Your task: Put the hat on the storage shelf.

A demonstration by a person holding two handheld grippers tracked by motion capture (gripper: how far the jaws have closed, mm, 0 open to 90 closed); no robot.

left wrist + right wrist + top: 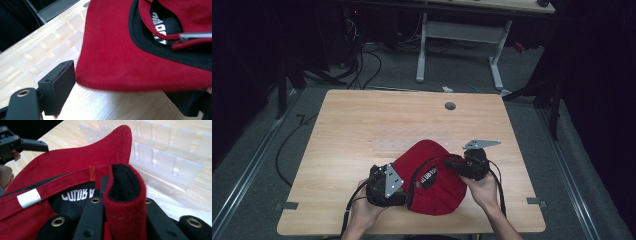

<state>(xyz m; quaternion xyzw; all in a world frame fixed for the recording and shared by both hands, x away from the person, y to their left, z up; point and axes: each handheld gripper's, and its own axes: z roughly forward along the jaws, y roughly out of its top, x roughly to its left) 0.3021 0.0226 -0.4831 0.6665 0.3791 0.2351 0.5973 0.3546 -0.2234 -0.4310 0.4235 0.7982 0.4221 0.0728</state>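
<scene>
Cap: a red cap (pixel 432 187) with a black lining lies upside down near the desk's front edge, about midway along it, between the two grippers; a white-lettered label shows inside.
Back strap: a red strap with a metal clasp (pixel 29 198) spans the rear opening.
Right gripper: the right gripper (pixel 451 162) has its jaws clenched on a folded section of the cap's rim (pixel 125 202), red cloth outside and black lining within.
Left gripper: the left gripper (pixel 404 192) sits at the cap's left edge; its jaws stand released, one either side of the red cloth (pixel 130 62), which rests between them unpinched.
Progress: judged from the pose, one side is secured and the other not yet gripped; whatever shaping or lifting is intended appears to be at an early stage.
Surroundings: a clear plastic slotted rack (pixel 160 157) lies on the desk (pixel 352 130) just behind the cap; a round grommet (pixel 450 106) sits near the far edge.
Obstruction: the rack is close enough to catch the cap if it is pushed toward the far edge.
</scene>
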